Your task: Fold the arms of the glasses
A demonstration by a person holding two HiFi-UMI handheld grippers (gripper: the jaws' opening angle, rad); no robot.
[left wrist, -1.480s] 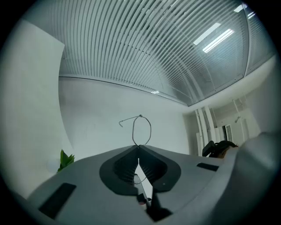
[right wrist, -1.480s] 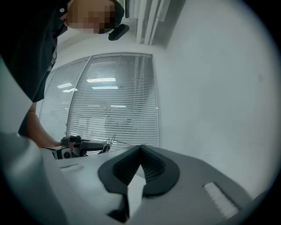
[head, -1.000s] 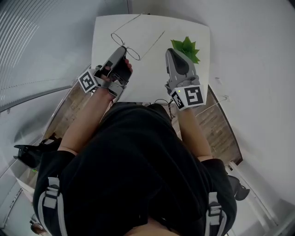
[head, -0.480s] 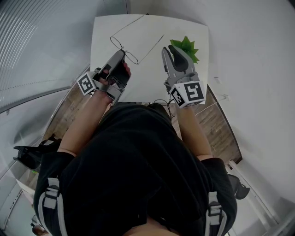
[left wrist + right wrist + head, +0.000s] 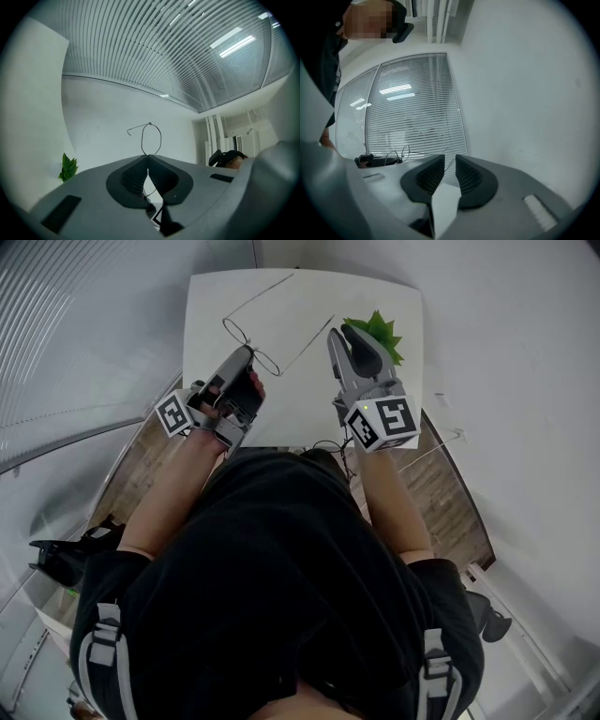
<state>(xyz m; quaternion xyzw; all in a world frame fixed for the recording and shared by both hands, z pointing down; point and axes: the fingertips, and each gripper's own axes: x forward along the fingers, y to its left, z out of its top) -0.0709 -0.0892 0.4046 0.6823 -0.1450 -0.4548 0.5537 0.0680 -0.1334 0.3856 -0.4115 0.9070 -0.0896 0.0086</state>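
Observation:
Thin wire glasses (image 5: 236, 329) are held up over the white table (image 5: 309, 404), both arms spread out. My left gripper (image 5: 249, 350) is shut on the frame between the lenses; in the left gripper view one lens loop (image 5: 151, 137) stands above the closed jaw tips (image 5: 148, 157). My right gripper (image 5: 339, 332) is level, to the right of the glasses, near the free end of the right arm (image 5: 314, 337). Its jaws have just been opening and hold nothing. From the right gripper view the glasses (image 5: 401, 152) lie left of the parted jaws (image 5: 450, 159).
A small green plant (image 5: 380, 337) stands on the table just right of my right gripper, and shows at the left (image 5: 68, 167) in the left gripper view. Window blinds fill the left side. Wooden floor shows beside the table's near edge.
The right gripper's jaws went from shut to open, and it shifted a little left toward the glasses. The left gripper kept its grip and stayed put.

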